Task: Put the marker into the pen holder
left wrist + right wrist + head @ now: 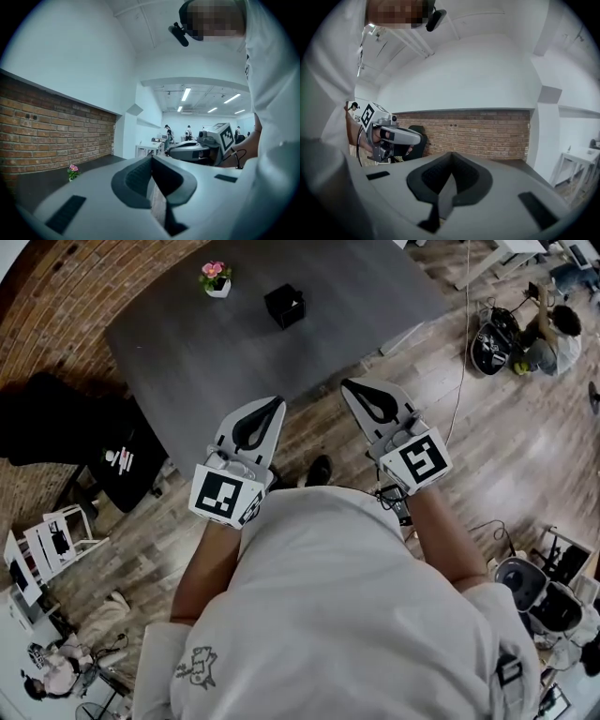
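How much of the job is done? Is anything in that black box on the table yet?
Nothing looks done. The black square pen holder stands on the dark grey table near a small white pot of pink flowers; its inside is unclear. In hand: nothing; the left hand-held gripper and right hand-held gripper are both shut, empty. Left: find the marker, which no view shows, and drop it in.

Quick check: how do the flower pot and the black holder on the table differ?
The flower pot is white, with pink blooms; the pen holder is black and square. The pot is the smaller, and stands left of the holder in the head view, closer to the brick wall. Both stand upright on the grey table, apart from each other.
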Tool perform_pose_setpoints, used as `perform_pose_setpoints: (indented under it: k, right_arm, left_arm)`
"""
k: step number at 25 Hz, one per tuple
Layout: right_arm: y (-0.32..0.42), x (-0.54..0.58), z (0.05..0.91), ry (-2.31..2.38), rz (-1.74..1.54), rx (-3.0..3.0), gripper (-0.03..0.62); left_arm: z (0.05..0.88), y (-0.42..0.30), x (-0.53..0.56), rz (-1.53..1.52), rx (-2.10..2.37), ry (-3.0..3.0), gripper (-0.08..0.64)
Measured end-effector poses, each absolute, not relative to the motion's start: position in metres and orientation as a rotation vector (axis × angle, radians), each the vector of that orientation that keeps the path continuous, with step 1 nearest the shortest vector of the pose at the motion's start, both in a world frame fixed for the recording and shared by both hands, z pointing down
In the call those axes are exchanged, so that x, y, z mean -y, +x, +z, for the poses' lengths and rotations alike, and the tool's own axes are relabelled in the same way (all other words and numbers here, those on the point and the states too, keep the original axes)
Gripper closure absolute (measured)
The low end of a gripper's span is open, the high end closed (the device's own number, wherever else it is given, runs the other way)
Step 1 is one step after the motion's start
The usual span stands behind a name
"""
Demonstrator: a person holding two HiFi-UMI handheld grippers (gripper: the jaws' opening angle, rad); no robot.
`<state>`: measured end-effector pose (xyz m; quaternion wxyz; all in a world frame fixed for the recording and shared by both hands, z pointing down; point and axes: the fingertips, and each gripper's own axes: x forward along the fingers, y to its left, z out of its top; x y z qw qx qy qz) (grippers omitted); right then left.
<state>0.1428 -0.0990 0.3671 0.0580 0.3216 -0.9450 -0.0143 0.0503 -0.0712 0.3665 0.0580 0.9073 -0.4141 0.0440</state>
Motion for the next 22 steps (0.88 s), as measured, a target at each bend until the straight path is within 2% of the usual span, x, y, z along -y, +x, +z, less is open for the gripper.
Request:
perform_pose_setpoints:
  k: [11,22]
  right_arm:
    - [0.121,0.065,0.359,1.038,-0.063,2.847,0.588]
    - [0.059,0.009,0.347,1.060,-0.073,2.856,0.588]
  left_arm:
    - [0.364,0.029,0.043,0.125,1.201,2.778,0.549]
    - [0.354,-0.031,-0.003,0.104,1.160,2.807,0.549]
